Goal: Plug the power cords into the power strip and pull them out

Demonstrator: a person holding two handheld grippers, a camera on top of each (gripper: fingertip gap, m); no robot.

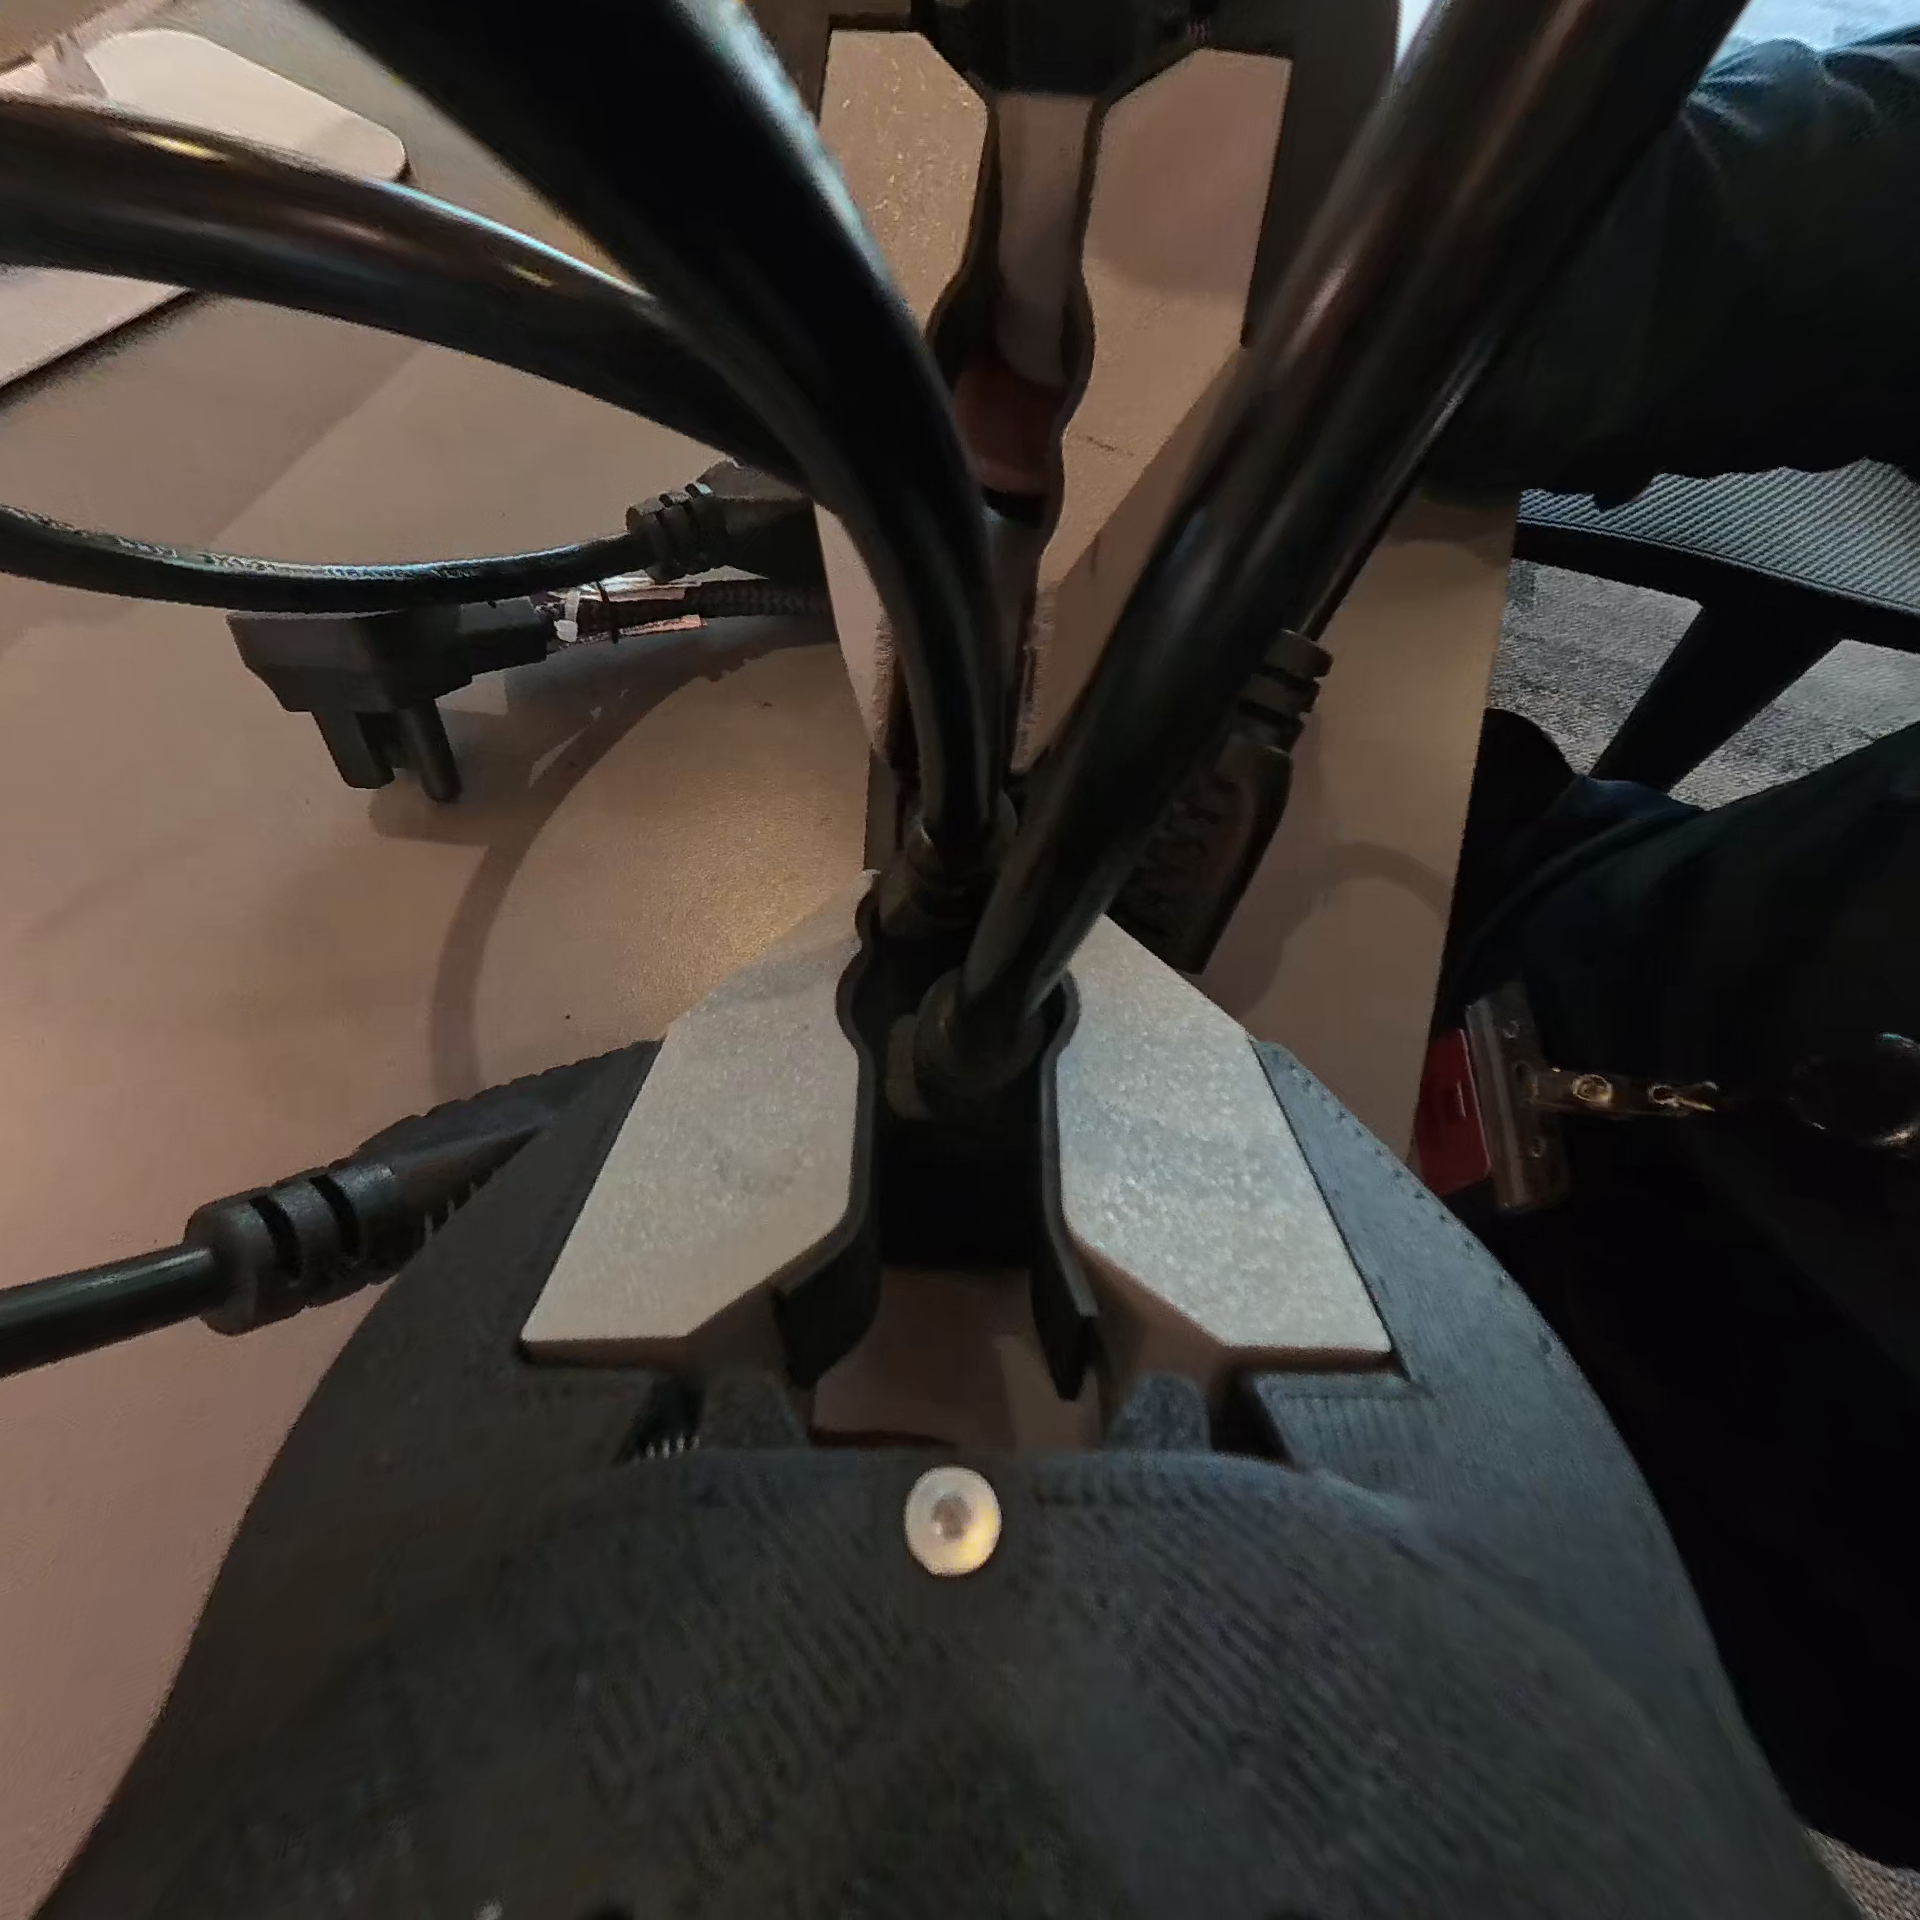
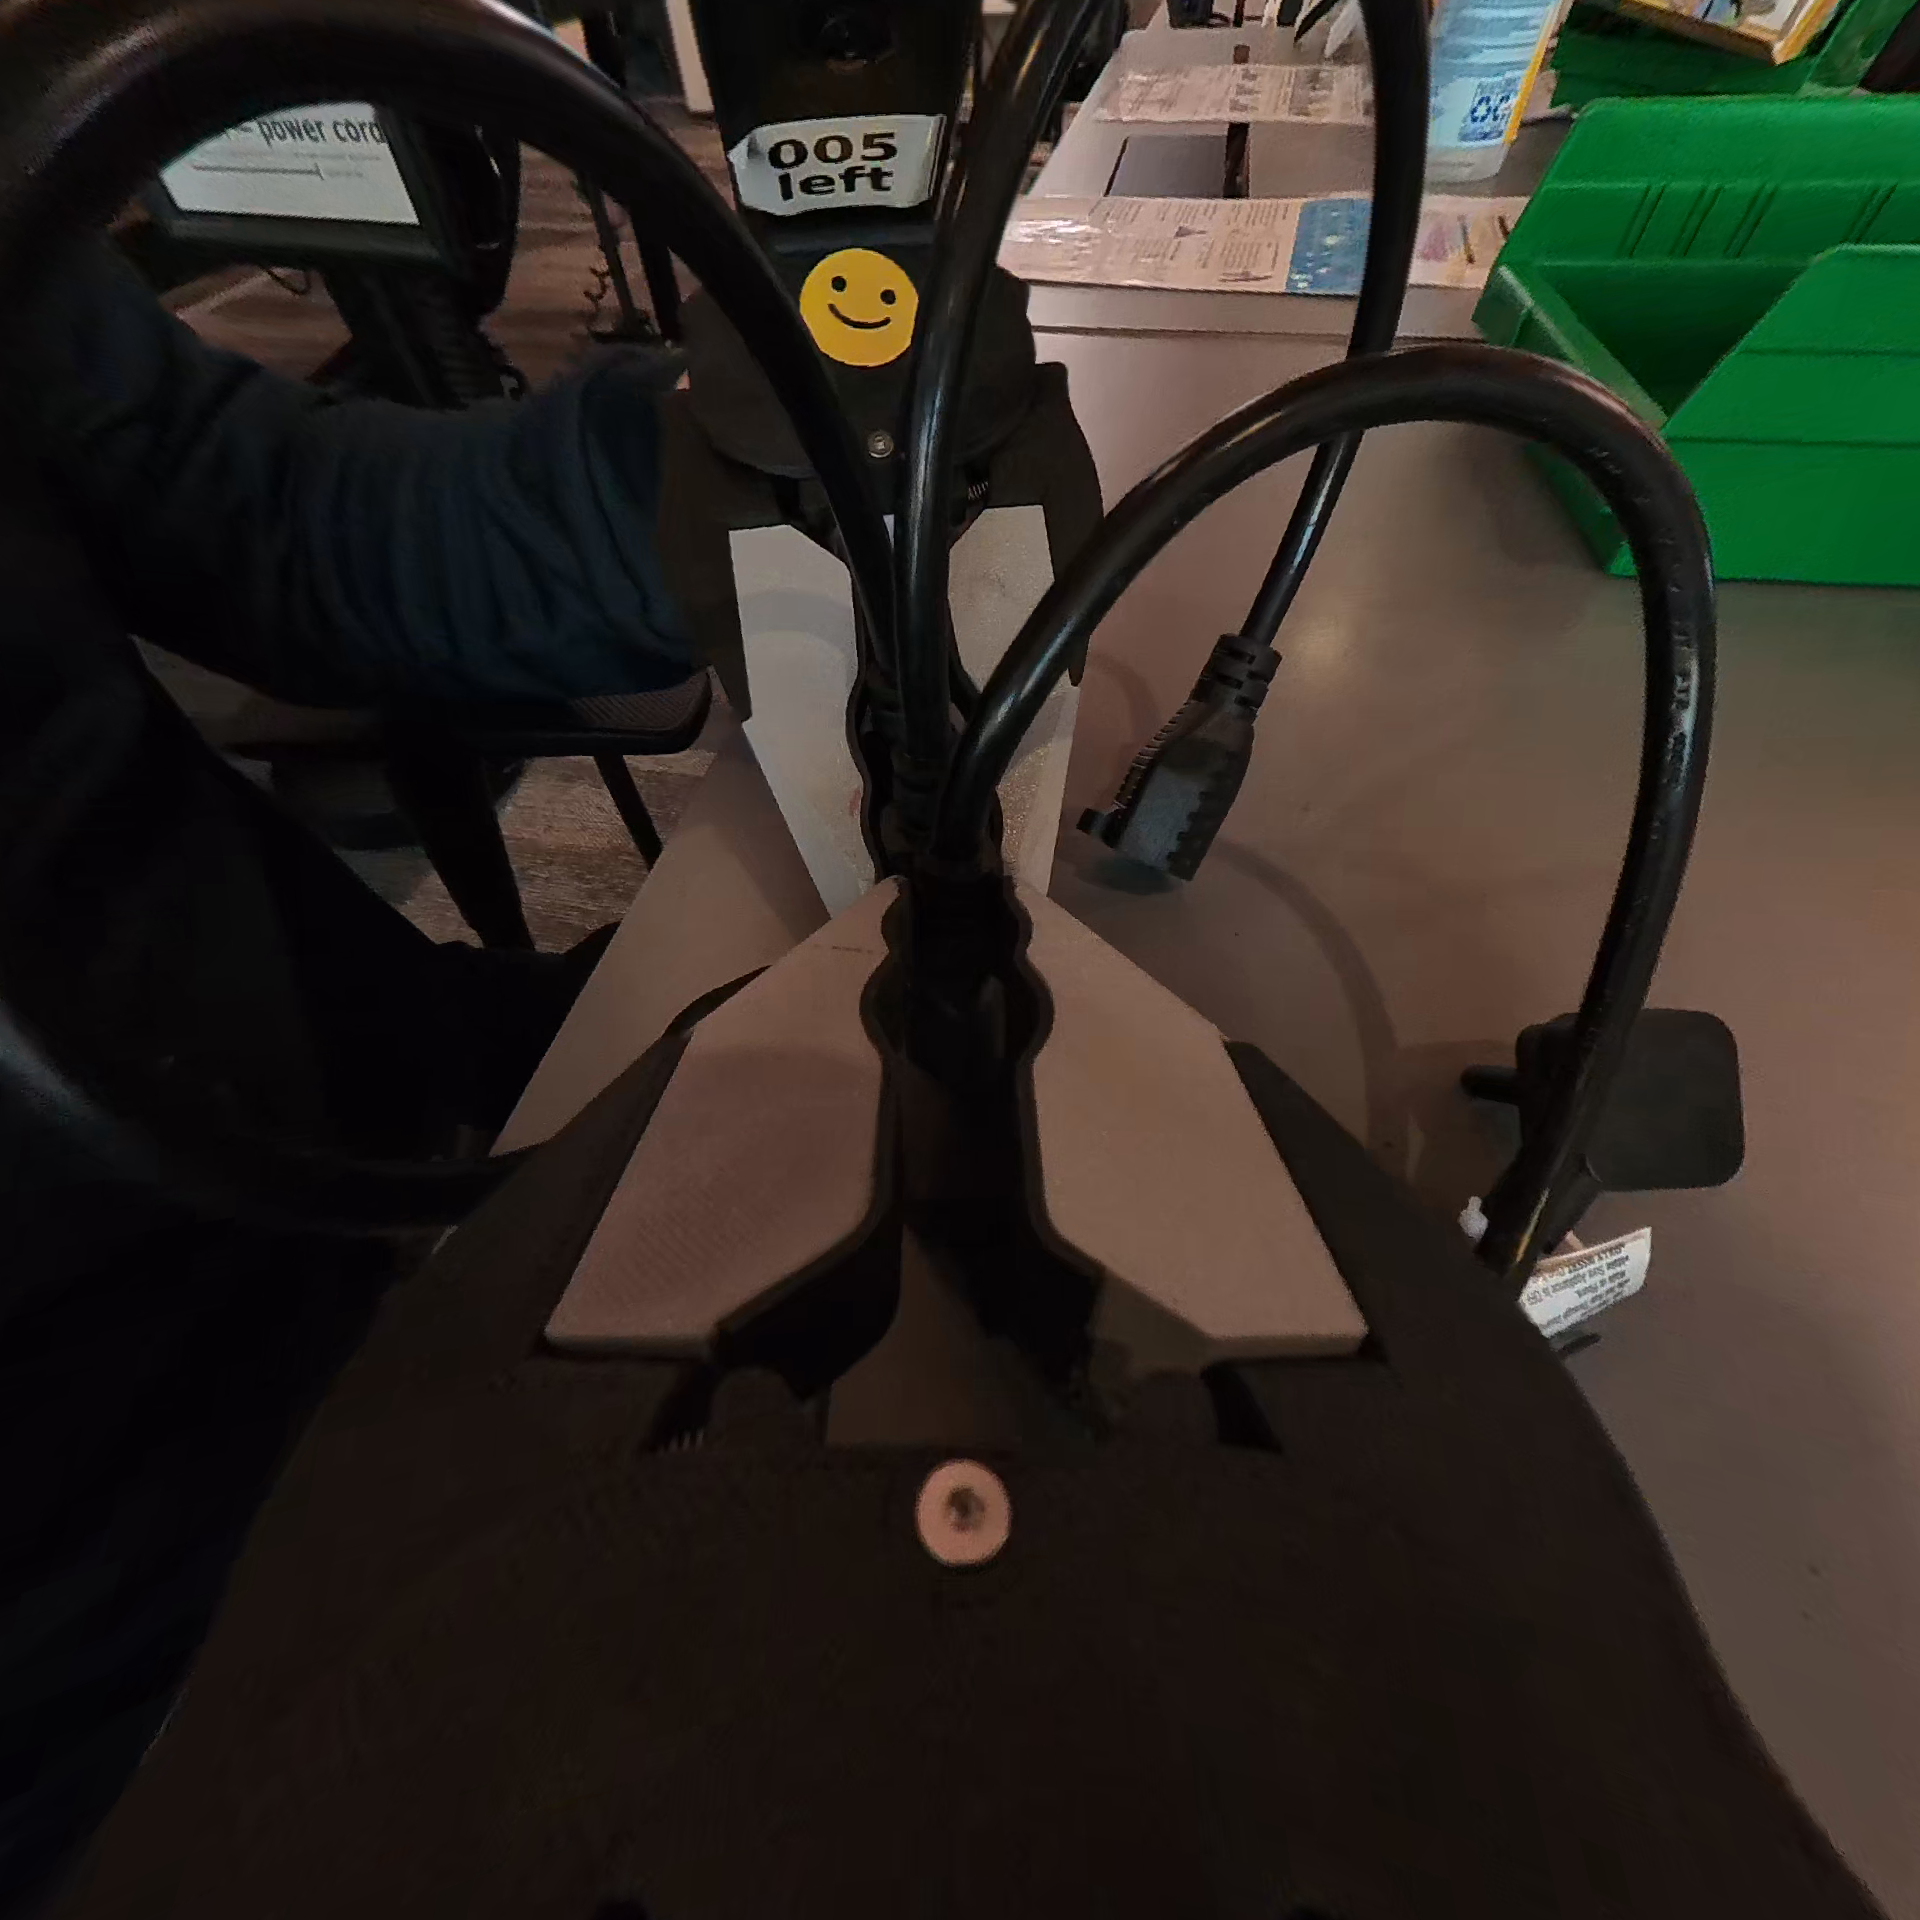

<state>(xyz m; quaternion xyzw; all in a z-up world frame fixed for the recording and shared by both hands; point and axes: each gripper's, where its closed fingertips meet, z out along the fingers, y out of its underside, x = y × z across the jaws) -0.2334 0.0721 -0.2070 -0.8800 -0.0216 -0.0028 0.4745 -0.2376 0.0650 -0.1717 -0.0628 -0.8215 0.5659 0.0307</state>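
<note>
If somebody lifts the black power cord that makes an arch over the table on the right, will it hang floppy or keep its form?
The black power cord probably keeps its form partly: it stands in a tall arch above the table without support, so it looks rather stiff. Its plug at the end looks bulky, so that end likely swings and pulls downward. The smooth jacket may slip slightly.

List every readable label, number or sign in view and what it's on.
I don't quote writing, so these are the things that bear it:
White label on the left tongs.
Yellow smiley sticker below it.
White sign card, upper left.
Printed sheets: too small.
White cord tag: too small.
</note>
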